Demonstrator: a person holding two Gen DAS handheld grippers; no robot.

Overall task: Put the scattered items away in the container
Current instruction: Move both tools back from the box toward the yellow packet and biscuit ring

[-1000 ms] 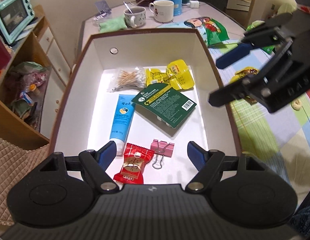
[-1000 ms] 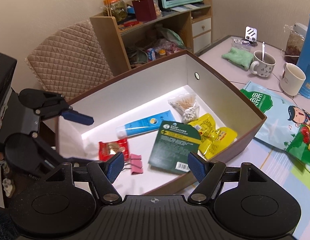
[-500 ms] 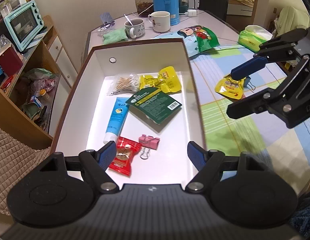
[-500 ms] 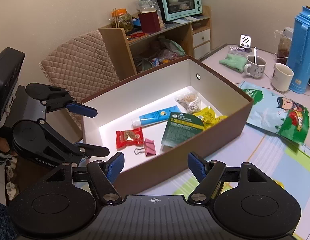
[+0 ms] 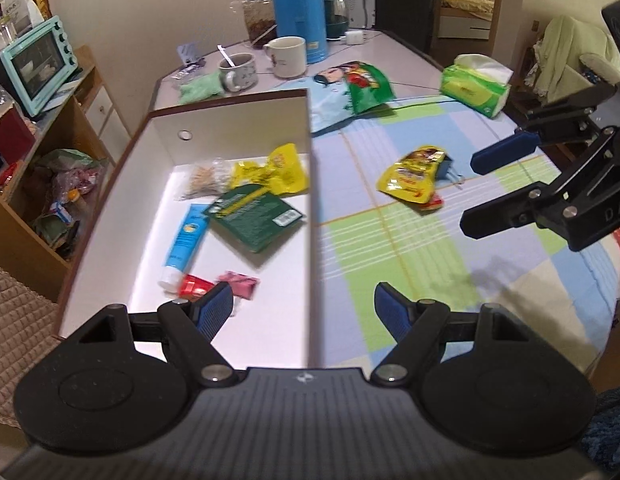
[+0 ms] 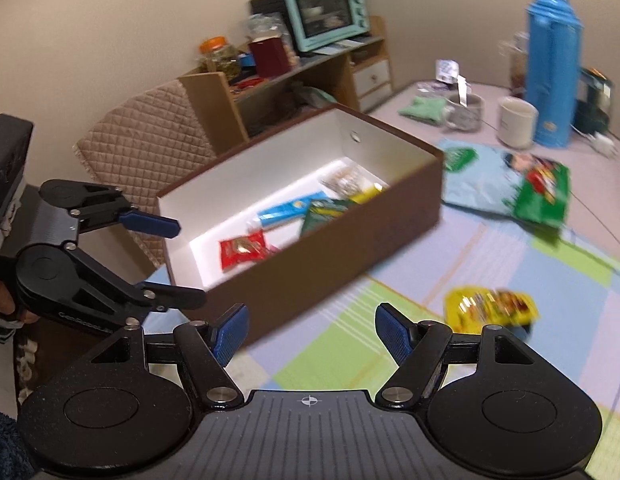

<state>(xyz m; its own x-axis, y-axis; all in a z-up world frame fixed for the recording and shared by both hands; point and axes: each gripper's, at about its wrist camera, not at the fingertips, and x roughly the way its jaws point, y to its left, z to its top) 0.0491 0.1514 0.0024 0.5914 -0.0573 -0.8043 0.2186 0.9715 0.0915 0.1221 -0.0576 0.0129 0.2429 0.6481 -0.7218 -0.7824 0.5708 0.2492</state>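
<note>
Your left gripper (image 5: 304, 308) and right gripper (image 6: 310, 330): ribbed blue pads spread wide, holding nothing. Brown, white-lined rectangular box (image 6: 349, 248): holds glossy packets and a blue tube (image 5: 186, 240). Crinkled yellow pouch (image 5: 411, 178): lies outside on the checked cloth (image 5: 409, 248).

One brown box (image 5: 238, 116) holds six items: one blue tube (image 5: 184, 240), one green packet (image 5: 256, 216), one yellow packet (image 5: 284, 172), one bag of cotton swabs (image 5: 204, 178), one red sachet (image 5: 194, 286), one pink binder clip (image 5: 240, 282). On the desk (image 5: 409, 260): one yellow snack pouch (image 5: 411, 178), one large snack bag (image 5: 349, 88), one tissue pack (image 5: 475, 84), two mugs (image 5: 288, 56), one blue flask (image 5: 298, 4). Two tongs (image 5: 304, 306), both with fingers apart.
</note>
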